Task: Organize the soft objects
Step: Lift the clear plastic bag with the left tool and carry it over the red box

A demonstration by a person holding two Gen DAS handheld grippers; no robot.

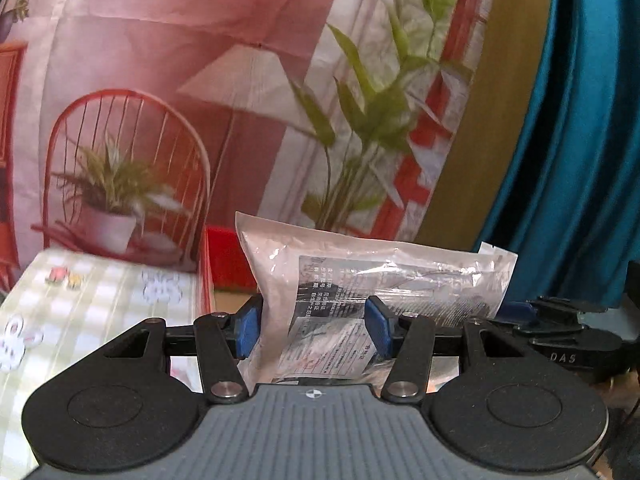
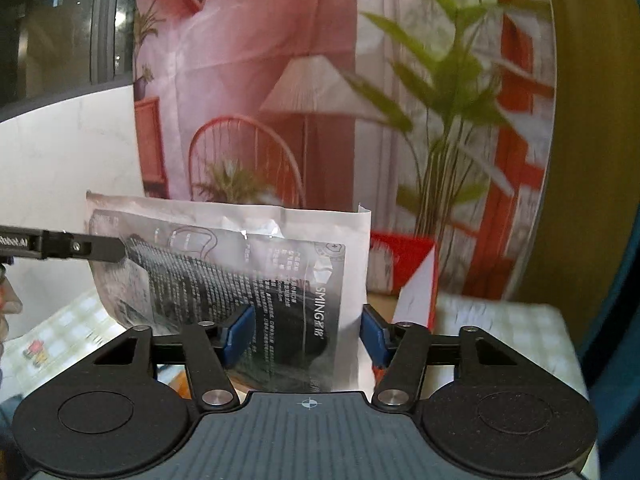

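While both pads of the left hand-held gripper (image 1: 314, 330) clamp one end of the plastic pouch (image 1: 372, 280), the right hand-held gripper (image 2: 304, 336) straddles the other end, jaws half-closed; its right pad seems just clear. Pouch's long axis spans gripper to gripper, above the checked surface (image 1: 100, 292). Red box (image 2: 404, 268) lies beyond.

Light: soft, even indoor light, colours warm | Glare: highlights on the clear plastic bag (image 1: 372, 280) | Blur: printed backdrop (image 2: 304, 92) and checked tablecloth (image 1: 100, 296) smeared; gripper bodies sharp | Distortion: fisheye bends straight lines near the backdrop's edges, corners vignetted black | Dark: window (image 2: 60, 20) left of the backdrop
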